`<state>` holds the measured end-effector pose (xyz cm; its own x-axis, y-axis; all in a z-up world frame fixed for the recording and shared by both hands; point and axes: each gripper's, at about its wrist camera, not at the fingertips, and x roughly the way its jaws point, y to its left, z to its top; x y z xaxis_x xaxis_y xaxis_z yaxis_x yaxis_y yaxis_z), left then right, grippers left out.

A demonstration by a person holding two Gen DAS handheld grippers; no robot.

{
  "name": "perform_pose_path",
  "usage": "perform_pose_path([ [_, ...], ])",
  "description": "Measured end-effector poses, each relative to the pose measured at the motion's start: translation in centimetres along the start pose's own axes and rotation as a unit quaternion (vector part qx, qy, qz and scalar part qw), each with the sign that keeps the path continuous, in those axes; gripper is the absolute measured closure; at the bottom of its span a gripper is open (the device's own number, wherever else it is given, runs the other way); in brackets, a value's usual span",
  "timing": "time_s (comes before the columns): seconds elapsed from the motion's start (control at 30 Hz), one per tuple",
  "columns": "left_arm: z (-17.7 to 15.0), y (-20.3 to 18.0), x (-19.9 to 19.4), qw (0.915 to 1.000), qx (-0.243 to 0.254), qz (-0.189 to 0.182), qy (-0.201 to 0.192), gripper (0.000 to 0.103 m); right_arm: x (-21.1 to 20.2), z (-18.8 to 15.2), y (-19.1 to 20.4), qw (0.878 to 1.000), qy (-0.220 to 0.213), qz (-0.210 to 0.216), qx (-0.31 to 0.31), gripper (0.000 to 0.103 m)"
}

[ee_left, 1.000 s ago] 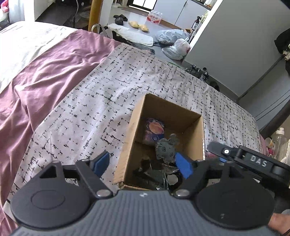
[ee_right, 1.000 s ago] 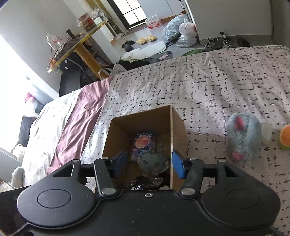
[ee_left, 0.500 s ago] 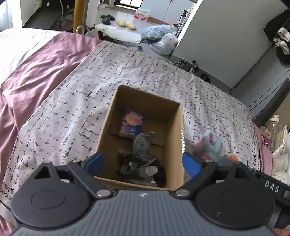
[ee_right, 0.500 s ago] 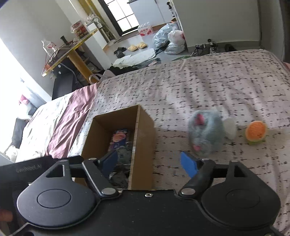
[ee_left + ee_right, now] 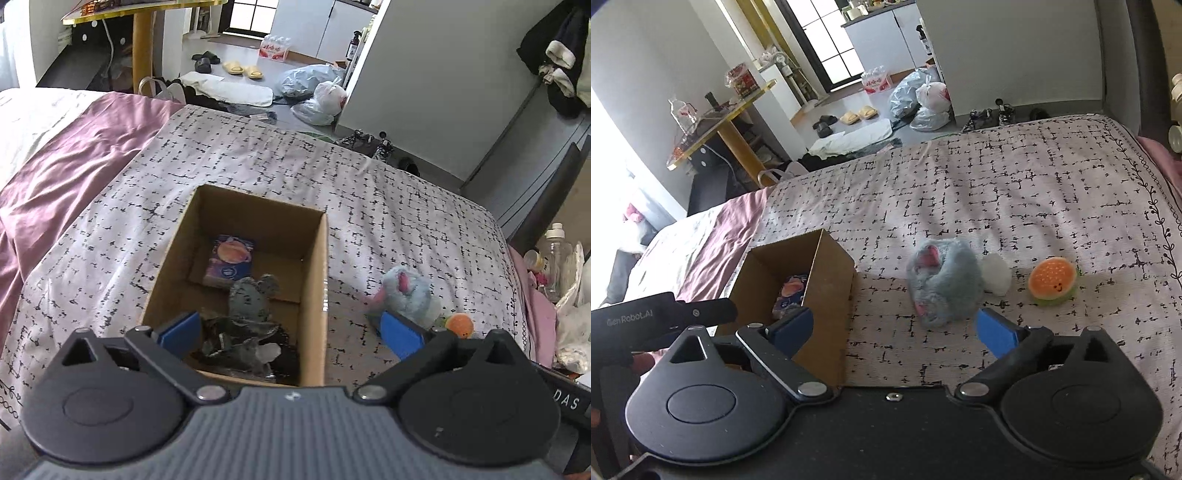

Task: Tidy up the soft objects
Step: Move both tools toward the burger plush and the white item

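The left gripper point(image 5: 290, 330) is hovering wide open and empty over the cardboard box point(image 5: 317, 280), where a grey mouse toy point(image 5: 251, 295) is lying. The right gripper point(image 5: 894, 328), also spread wide and holding nothing, is facing the fluffy blue toy point(image 5: 945, 284) sitting on the bedspread point(image 5: 1015, 192) just right of the box, near an orange burger toy point(image 5: 1052, 280).

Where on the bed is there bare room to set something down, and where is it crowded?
Bare quilt runs beyond the blue plush and burger toy toward the foot of the bed, and also left of the box. A narrow strip lies between box and plush. The box's near end is crowded with the grey plush and dark wrappers; its far right corner is bare.
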<state>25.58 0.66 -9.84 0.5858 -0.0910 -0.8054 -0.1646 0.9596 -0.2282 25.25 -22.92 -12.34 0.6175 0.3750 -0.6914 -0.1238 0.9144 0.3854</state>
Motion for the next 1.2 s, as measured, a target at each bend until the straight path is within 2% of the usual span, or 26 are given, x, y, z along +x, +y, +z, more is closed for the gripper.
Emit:
perform_pose_path([
  [0.3, -0.6, -3.5, 0.6, 0.9997, 0.024, 0.003, -0.001, 0.000, -0.8, -0.6, -4.1, 1.000, -0.003, 0.016, 0.015, 0.006],
  [0.8, -1.0, -9.4, 3.4, 0.9980, 0.062, 0.010, 0.013, 0.000, -0.8, -0.6, -9.9, 0.998, 0.001, 0.015, 0.055, 0.009],
  [0.93, -1.0, -10.9, 4.3, 0.9969, 0.077, 0.002, 0.017, 0.001, -0.2, -0.4, -11.5, 0.997, -0.001, 0.015, 0.075, 0.013],
  [1.2, -0.9, -14.0, 6.4, 0.9937, 0.108, -0.017, 0.026, 0.005, 1.3, -0.7, -14.3, 0.993, -0.010, 0.022, 0.114, 0.029],
])
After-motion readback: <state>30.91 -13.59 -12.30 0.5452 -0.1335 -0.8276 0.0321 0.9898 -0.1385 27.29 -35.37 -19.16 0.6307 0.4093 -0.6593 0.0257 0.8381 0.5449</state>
